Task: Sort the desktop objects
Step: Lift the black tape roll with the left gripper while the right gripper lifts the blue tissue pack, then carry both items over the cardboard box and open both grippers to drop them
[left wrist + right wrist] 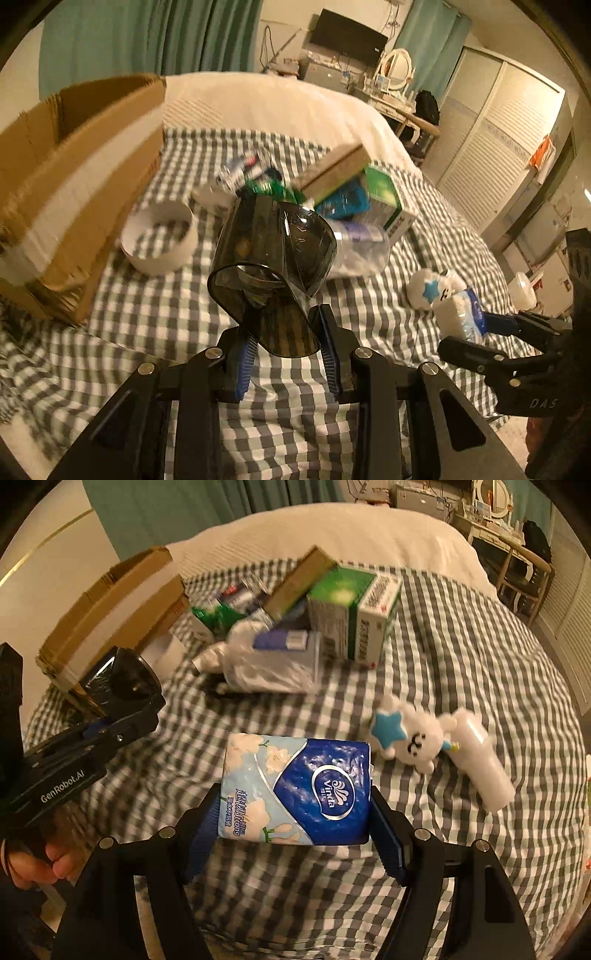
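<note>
I see the cardboard box at the bed's far left, the heap of cartons to its right, and the plush toy nearer me, right of the tissue pack.

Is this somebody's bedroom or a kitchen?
Most likely a bedroom. The things lie on a bed with a checked sheet, teal curtains hang behind, and a dressing table with a round mirror stands by louvred wardrobe doors.

Place: I am looking into a home bedroom.
Bed: a checkered sheet is covering it near me, a white duvet lying farther off.
Far wall: teal curtains are hanging; a dark screen and a vanity mirror are standing right.
Right: louvred wardrobe doors are showing.
</note>
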The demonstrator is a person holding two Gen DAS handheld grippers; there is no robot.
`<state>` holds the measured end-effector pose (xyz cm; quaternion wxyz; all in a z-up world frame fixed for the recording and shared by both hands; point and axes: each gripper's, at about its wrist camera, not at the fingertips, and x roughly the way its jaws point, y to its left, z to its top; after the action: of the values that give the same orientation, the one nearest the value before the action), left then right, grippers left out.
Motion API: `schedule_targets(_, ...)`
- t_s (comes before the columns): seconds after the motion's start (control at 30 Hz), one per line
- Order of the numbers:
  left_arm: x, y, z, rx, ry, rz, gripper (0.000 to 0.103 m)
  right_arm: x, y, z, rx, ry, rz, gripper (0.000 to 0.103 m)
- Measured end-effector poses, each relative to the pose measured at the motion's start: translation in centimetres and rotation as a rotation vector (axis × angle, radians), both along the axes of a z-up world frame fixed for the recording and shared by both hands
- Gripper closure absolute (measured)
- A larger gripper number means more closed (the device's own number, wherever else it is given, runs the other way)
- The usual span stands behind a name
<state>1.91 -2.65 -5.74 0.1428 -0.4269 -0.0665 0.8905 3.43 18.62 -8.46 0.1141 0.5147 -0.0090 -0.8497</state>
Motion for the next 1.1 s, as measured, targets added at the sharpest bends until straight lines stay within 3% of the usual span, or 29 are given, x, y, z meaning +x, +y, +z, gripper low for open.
schedule_targets(0.23,0.7,-1.3,5.1,-0.022,0.082,0.026,0.071,0.6,-1.1,5.4,-0.014,0.089,-0.010,0.030)
schedule_targets(0.3,1.0,-1.8,7.3,-0.035,0.107,-0.014,0.071,0.8,-1.8,7.3,-0.018,0.119,-0.008,0.030)
schedule_targets(0.43,1.6,-3.5,11.4,-0.012,0.144,0.017,0.071,1.5,-3.4,11.4,-0.024,0.172,0.006,0.030)
schedule_targets(0.87,0.6,-11.1,24.3,-0.092,0.280,0.162,0.071,1.6,-10.5,26.6,-0.090,0.353,0.032,0.030)
schedule_targets(0.97,-0.2,-13.3,26.3,-0.070,0.314,0.218,0.071,0.0,-13.6,29.0,-0.121,0.382,0.052,0.030)
schedule_targets(1.1,-1.3,-16.3,26.4,-0.032,0.318,0.284,0.071,-2.5,-17.5,30.7,-0.196,0.403,0.061,0.030)
